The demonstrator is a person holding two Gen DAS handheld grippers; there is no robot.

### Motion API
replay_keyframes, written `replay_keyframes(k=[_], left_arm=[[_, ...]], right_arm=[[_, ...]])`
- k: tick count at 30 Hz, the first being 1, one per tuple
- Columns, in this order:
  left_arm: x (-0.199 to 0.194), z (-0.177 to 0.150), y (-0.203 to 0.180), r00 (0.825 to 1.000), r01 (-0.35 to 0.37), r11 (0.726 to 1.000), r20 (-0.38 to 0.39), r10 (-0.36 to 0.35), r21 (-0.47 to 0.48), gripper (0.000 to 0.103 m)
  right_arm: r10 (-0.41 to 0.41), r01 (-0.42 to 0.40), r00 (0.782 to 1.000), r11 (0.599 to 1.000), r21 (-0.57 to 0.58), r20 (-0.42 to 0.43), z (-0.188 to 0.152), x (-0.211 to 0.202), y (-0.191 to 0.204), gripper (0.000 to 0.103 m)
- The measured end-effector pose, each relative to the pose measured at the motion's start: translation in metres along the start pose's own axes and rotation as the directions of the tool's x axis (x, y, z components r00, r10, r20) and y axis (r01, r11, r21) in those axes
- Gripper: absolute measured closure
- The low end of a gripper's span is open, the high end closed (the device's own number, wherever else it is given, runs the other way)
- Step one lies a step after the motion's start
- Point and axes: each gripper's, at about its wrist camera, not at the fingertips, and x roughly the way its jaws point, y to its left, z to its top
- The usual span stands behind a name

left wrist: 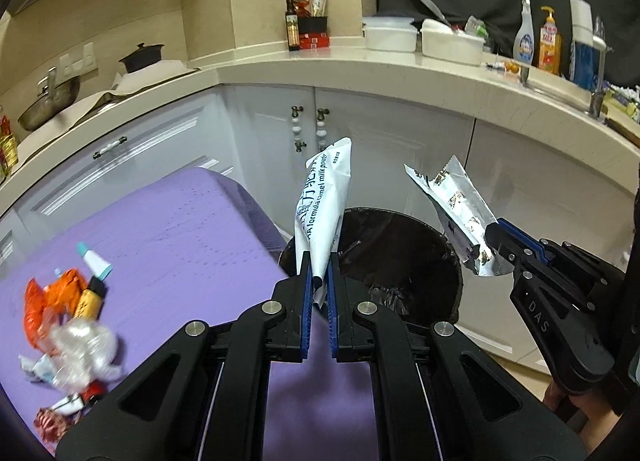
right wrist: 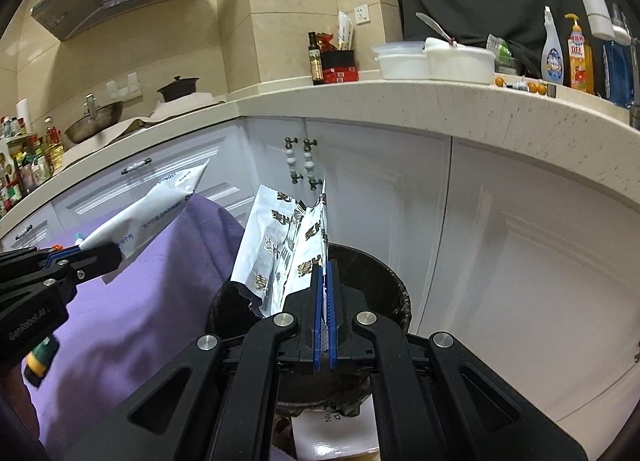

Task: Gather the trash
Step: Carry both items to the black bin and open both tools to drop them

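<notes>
My left gripper (left wrist: pixel 319 261) is shut on a white milk powder sachet (left wrist: pixel 323 205) with blue print, which stands up between the pads near the left rim of the black-lined trash bin (left wrist: pixel 384 265). My right gripper (right wrist: pixel 326 265) is shut on a silver foil wrapper (right wrist: pixel 280 245) with dark print, held over the bin (right wrist: pixel 396 293). In the left wrist view the right gripper (left wrist: pixel 494 239) holds that wrapper (left wrist: pixel 460 213) above the bin's right side. In the right wrist view the left gripper (right wrist: pixel 114 251) carries the sachet (right wrist: pixel 152 209) at the left.
A purple-covered table (left wrist: pixel 180 229) lies to the left with a pile of trash (left wrist: pixel 68 321): an orange wrapper, small tubes, a crumpled clear plastic piece. White cabinets (right wrist: pixel 500 245) and a curved counter (right wrist: pixel 400 101) with bottles and tubs stand behind the bin. A white box (right wrist: pixel 332 433) sits by the bin's base.
</notes>
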Motion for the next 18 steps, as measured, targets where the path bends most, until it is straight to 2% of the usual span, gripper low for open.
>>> replay_keyframes(k=[3,5,6,7,8,9,18], left_arm=[[0.014,0.005,-0.005,1.000,-0.013,1.000,-0.015,0.013,0.006,0.096],[0.023,0.006,-0.007,0.999,-0.031,0.999,-0.026,0.031,0.017,0.092],[0.027,0.007,-0.007,0.999,-0.039,0.999,-0.030,0.040,0.019,0.085],[0.030,0.008,-0.008,0.998,-0.046,0.999,-0.031,0.046,0.017,0.073],[0.033,0.008,-0.007,0.998,-0.055,0.998,-0.033,0.055,0.014,0.069],[0.035,0.008,-0.006,0.998,-0.059,0.998,-0.034,0.059,0.009,0.065],[0.028,0.011,0.006,0.997,-0.069,0.997,-0.023,0.068,-0.017,0.054]], right_arm=[[-0.005,0.005,1.000,1.000,0.011,-0.007,0.001,0.013,-0.005,0.100],[-0.003,0.004,1.000,1.000,0.013,-0.014,0.001,0.021,-0.007,0.100],[-0.002,0.002,1.000,1.000,0.013,-0.019,0.001,0.026,-0.008,0.099],[-0.006,0.006,1.000,1.000,0.018,-0.020,0.001,0.030,-0.009,0.092],[-0.012,0.012,1.000,1.000,0.024,-0.020,-0.001,0.033,-0.009,0.082],[-0.014,0.015,1.000,0.999,0.029,-0.023,-0.001,0.035,-0.010,0.079],[-0.023,0.023,1.000,0.999,0.032,0.000,0.002,0.024,-0.003,0.069]])
